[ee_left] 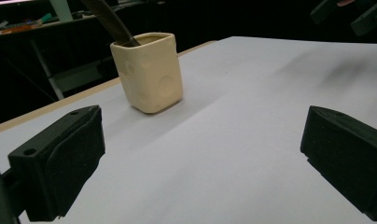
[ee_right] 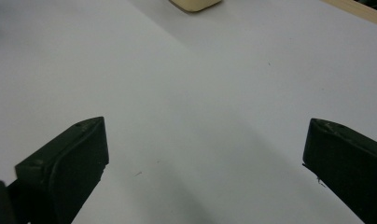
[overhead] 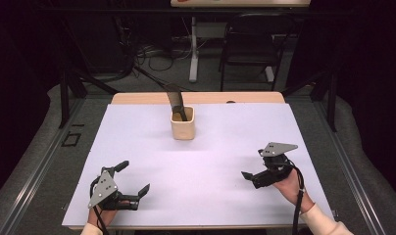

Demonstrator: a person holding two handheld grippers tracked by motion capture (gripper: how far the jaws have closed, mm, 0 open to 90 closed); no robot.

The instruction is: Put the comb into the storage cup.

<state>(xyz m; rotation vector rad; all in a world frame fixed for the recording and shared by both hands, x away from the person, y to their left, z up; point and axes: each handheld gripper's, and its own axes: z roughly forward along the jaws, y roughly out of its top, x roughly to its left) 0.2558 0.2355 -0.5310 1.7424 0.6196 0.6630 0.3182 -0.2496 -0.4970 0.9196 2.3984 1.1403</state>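
Cup [overhead: 182, 125] stands upright at the far middle of the white mat [overhead: 137, 147], near the table's wooden far edge. It is cream, square-sided with rounded corners and shallow round dimples on its walls. A dark flat tool [overhead: 176, 103] stands in it, leaning toward the far left, its top well above the rim.

Left gripper [overhead: 139, 195] sits low at the near left corner of the mat, aimed toward the middle. Jaws stand wide apart, holding nothing and touching nothing; in the left gripper view the cup [ee_left: 149, 72] and tool [ee_left: 109, 21] lie ahead and left of centre, well apart from the jaws.

Right gripper [overhead: 247, 177] sits at the near right, aimed left across the mat. Jaws likewise wide apart and empty; in the right gripper view bare mat lies between them, with the cup's base [ee_right: 194, 4] at the top edge.

Assessment: work appears to be at the approach stage, both grippers clear of the cup and nothing yet grasped. Whether the tool has just been placed or is about to be drawn out cannot be determined.

Next move, if it is extraction, calls for one gripper to steady the cup's wall while the other closes on the tool's exposed upper part. The tool's lean means an unsteadied cup could tip.
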